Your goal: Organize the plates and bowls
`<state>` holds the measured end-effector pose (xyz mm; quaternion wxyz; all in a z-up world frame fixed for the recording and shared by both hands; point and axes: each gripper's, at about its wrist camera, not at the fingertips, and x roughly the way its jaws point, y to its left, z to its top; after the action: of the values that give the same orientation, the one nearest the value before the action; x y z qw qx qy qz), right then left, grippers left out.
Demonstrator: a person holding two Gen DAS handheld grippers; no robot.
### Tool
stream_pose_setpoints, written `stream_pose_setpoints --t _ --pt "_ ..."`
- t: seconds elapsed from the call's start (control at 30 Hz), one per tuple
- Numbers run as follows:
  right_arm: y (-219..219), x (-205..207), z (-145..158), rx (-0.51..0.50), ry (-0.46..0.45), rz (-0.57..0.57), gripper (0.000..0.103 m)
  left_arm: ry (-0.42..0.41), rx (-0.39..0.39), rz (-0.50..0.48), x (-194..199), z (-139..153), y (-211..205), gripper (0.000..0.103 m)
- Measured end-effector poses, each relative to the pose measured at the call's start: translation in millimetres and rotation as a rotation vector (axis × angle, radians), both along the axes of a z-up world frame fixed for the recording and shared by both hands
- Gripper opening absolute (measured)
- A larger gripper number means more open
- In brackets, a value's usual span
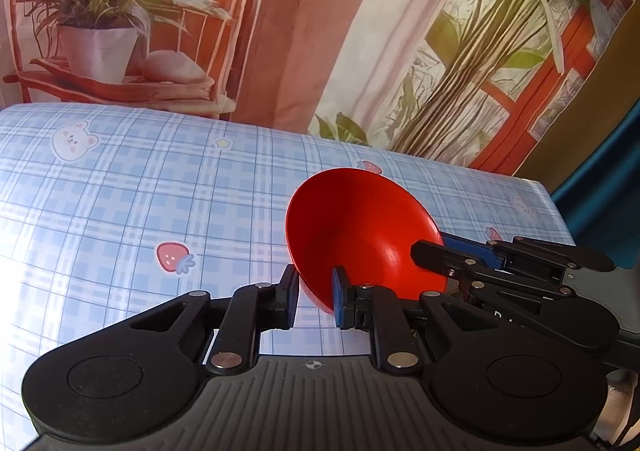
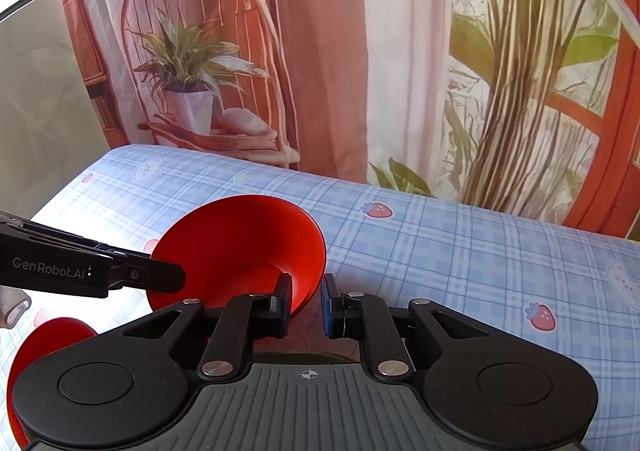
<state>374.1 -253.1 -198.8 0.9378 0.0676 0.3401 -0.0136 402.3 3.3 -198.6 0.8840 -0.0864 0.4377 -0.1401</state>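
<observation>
Above the near part of the checked tablecloth (image 1: pixel 120 191), both the left gripper (image 1: pixel 314 299) and right gripper (image 2: pixel 306 305) pinch one tilted red bowl (image 1: pixel 360 235) by its rim, seemingly mid-handover, so next one must let go before it is nested onto the second red bowl (image 2: pixel 52 335).

Each camera sat just behind its own jaws and looked forward along them, low and close over the counter (image 1: pixel 120 191), toward the printed backdrop curtain (image 1: pixel 304 31). The left wrist view faced the red bowl (image 1: pixel 360 231) from its left; the right wrist view faced the same bowl (image 2: pixel 240 247) from its right — both very near. They shared the bowl, the checked counter cloth, the curtain's printed chair and plant, and each caught the other gripper entering from the side.
</observation>
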Motion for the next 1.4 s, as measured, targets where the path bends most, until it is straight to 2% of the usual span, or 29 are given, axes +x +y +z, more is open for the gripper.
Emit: stream_pose_setpoints --t 0.3,0.6,0.93,1.4 --pt "7.0 -13.4 35.2 -0.003 -0.076 -0.002 0.014 -0.075 0.022 0.0 -25.4 37.4 -1.0 0.018" --pt "28.1 -51.4 64.4 -0.006 -0.122 -0.002 0.014 -0.115 0.036 -0.004 -67.2 65.0 3.6 0.018" --pt "57.2 -92.6 78.0 -0.016 -0.14 0.0 0.014 -0.131 0.037 -0.007 -111.2 76.1 12.2 0.018" --pt "88.8 -121.4 73.6 -0.019 -0.125 0.016 0.014 -0.127 0.032 -0.002 -144.3 72.9 26.5 0.018"
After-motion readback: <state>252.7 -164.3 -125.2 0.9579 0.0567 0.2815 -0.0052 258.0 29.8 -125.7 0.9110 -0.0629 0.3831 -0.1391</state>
